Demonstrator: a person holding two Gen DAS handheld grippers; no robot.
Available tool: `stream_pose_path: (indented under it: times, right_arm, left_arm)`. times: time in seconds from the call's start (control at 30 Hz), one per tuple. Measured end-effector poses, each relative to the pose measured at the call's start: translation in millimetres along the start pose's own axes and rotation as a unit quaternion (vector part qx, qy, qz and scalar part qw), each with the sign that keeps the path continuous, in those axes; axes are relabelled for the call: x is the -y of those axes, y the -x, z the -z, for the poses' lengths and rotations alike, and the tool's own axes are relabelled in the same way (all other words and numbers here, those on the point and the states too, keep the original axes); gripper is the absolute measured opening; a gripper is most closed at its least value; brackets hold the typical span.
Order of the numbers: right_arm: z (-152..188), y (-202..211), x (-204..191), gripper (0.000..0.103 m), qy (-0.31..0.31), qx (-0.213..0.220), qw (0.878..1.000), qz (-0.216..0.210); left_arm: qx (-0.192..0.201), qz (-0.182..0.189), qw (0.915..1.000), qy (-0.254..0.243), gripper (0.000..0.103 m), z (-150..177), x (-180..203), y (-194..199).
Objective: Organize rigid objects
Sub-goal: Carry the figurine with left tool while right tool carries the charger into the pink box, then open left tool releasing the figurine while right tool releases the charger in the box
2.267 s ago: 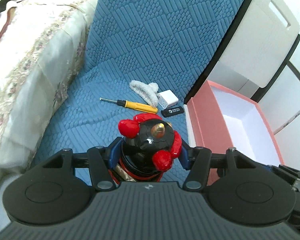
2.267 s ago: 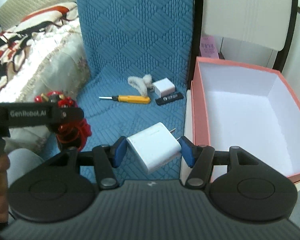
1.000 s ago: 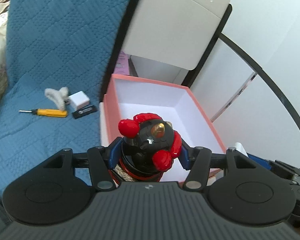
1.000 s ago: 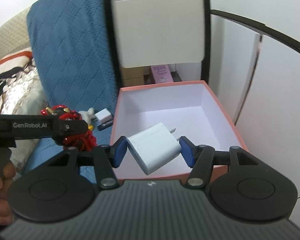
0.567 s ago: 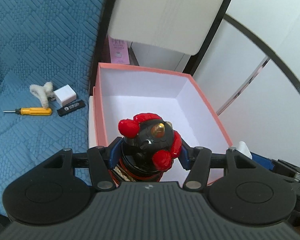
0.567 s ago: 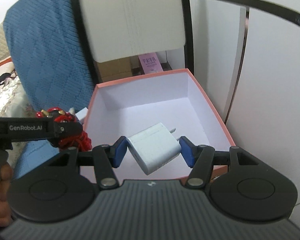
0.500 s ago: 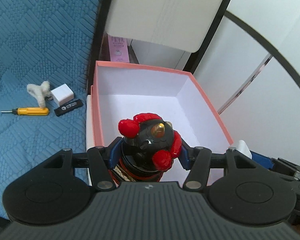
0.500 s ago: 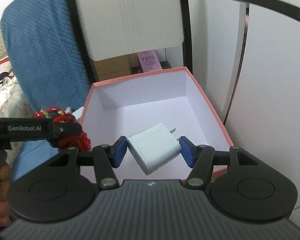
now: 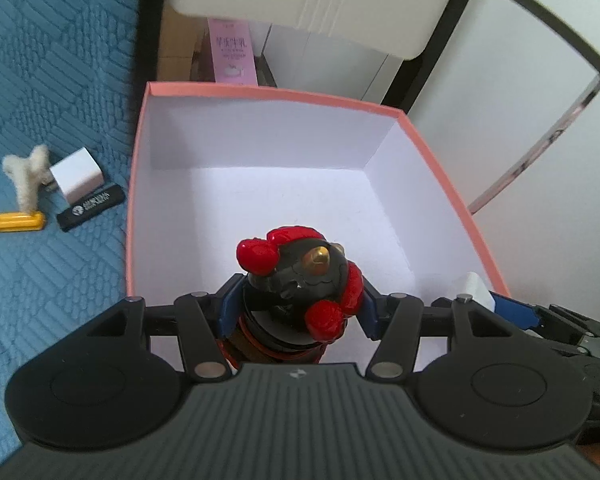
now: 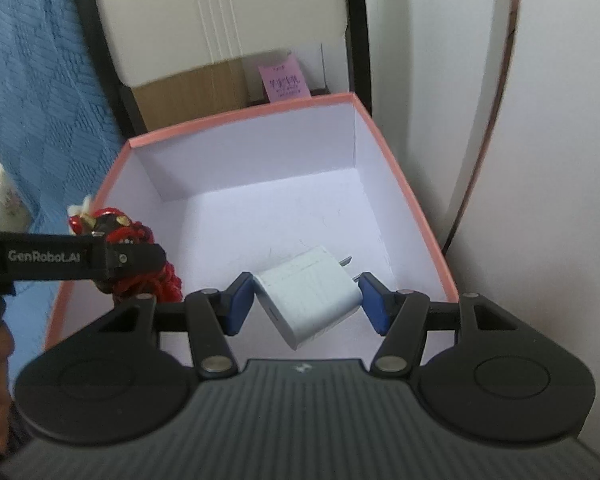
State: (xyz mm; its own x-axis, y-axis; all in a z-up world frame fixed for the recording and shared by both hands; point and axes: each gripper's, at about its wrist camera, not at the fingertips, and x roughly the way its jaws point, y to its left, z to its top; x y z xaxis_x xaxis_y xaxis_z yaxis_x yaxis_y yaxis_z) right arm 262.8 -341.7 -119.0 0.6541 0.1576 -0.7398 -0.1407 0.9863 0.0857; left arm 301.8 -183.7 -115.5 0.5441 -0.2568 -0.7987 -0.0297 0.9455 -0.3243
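Both grippers are clamped: left gripper on a figurine, right gripper on a charger. Dropped together into the box, they could collide.

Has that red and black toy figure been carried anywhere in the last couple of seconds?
Yes. The left gripper carried the toy figure from above the blue cover rightward to above the pink box.

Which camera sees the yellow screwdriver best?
The left wrist view: the yellow screwdriver lies at its left edge on the blue cover, only the handle showing. The right wrist view doesn't show it at all.
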Motion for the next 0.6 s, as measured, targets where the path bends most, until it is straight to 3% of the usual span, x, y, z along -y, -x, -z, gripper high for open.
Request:
stream_pose_path:
  times: [0.27,0.47,0.6]
  right_arm:
    - [-1.7,-38.7,-1.4,0.061,0.008,-0.034,0.999,-0.015]
    - [2.0,-48.1,-1.3,0.061,-0.001,-0.050,0.999,-0.016]
    - [0.6,-44.7,-0.7,0.064,-0.008,-0.051,0.999,-0.011]
  left_arm:
    - [-0.024,-0.001,0.9997,0.004,0.063,-3.2,-6.4,-32.9]
    - [-0.033,-0.001,0.9994,0.007,0.063,-1.7,-10.2,-38.3]
    - [-0.016,0.005,0.9998,0.011,0.065,-1.2,-10.6,-26.4]
